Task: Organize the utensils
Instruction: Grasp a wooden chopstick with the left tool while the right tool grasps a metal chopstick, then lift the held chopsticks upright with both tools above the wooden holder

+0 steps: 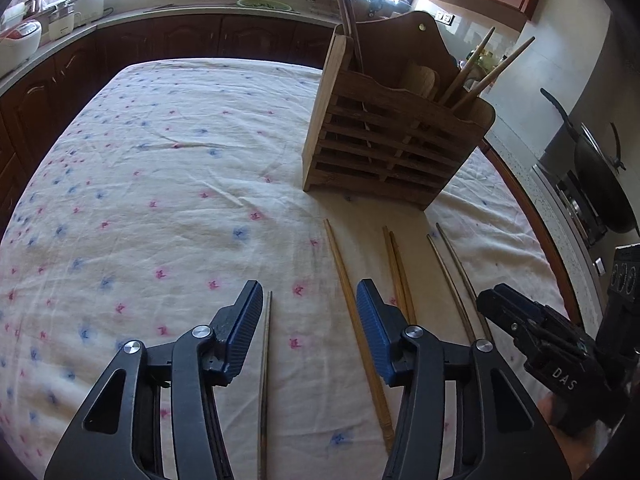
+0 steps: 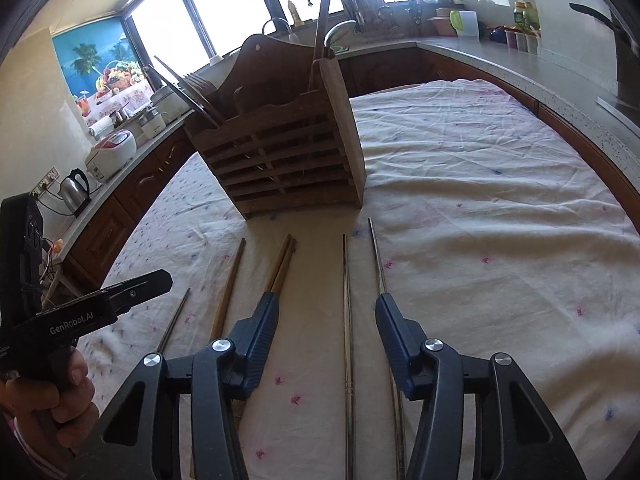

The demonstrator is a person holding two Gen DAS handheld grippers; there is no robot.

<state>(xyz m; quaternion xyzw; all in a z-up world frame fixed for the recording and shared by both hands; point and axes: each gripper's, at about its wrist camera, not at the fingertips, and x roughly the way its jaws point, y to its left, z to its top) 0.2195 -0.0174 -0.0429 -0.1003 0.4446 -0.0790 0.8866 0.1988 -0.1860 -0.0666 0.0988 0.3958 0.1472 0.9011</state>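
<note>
Left gripper (image 1: 306, 292): jaws spread, holding nothing, hovering above the table (image 1: 160, 152). Between them lie a metal chopstick (image 1: 265, 368) and a wooden chopstick (image 1: 356, 316). Further right lie a wooden pair (image 1: 398, 276) and a metal pair (image 1: 454, 276), all just before the wooden utensil holder (image 1: 384, 148). Right gripper (image 2: 326, 316): jaws spread, empty, above the metal pair. Chopsticks are judged light, stiff and thin; metal ones are likely slippery. Grasp mid-length, across the shaft.
</note>
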